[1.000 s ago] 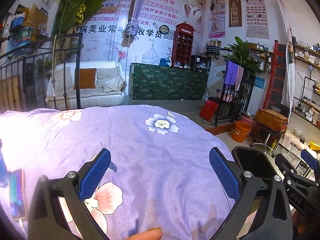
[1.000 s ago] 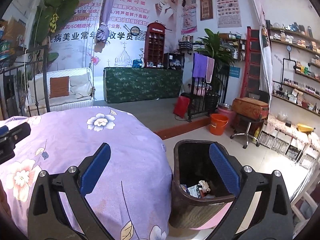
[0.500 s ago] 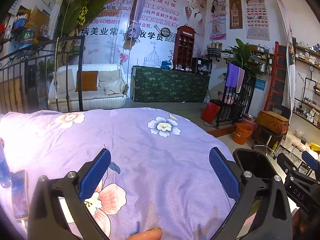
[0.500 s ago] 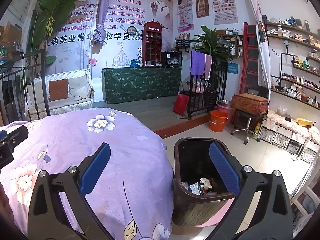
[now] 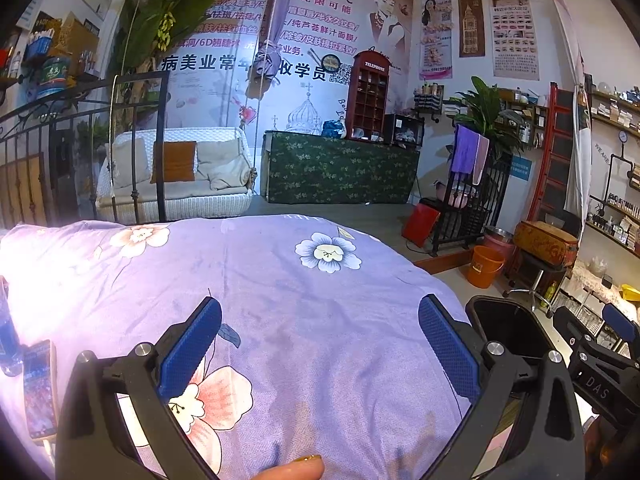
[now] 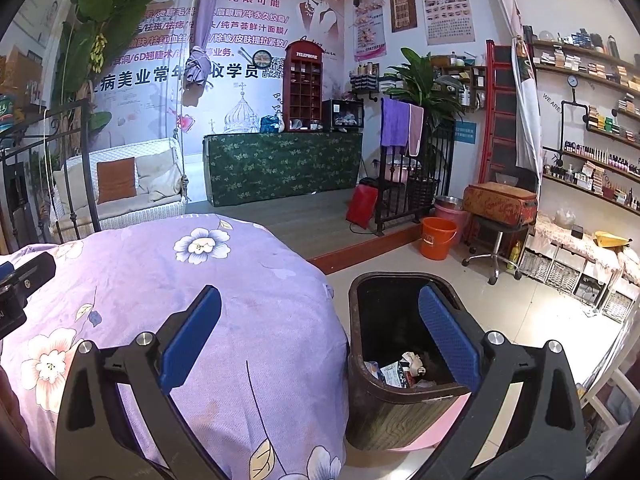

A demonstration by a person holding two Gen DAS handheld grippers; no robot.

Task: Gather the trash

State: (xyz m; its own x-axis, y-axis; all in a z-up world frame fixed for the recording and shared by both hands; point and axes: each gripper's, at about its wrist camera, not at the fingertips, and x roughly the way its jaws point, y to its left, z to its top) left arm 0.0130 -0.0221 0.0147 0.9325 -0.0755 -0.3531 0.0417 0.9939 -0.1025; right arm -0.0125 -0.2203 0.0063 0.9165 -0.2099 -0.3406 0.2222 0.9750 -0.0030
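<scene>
**Over a purple bed, two empty grippers beside a trash bin**

Above a bed covered with a purple floral bedspread (image 5: 312,320), the left gripper (image 5: 319,340) hovers with its blue-padded fingers spread wide and nothing between them. A fingertip (image 5: 296,471) of the person holding it shows at the bottom edge of the left wrist view. Near the left edge of the bed lies a phone (image 5: 39,390) with its screen lit.

The right gripper (image 6: 319,340) is held over the bed's right edge, its fingers also wide apart and empty. Its left finger sits above the bedspread (image 6: 224,304), its right finger above a dark trash bin (image 6: 372,404) standing on the floor just beside the bed. Inside the bin, at the bottom, lies the collected trash (image 6: 400,368): crumpled wrappers and paper scraps. In the left wrist view the same bin (image 5: 508,320) shows past the bed's right edge, with the right gripper (image 5: 600,360) above it.

Beyond the bed are an orange bucket (image 6: 438,238), a green-draped counter (image 6: 280,166) and a white wicker sofa (image 6: 120,188).
</scene>
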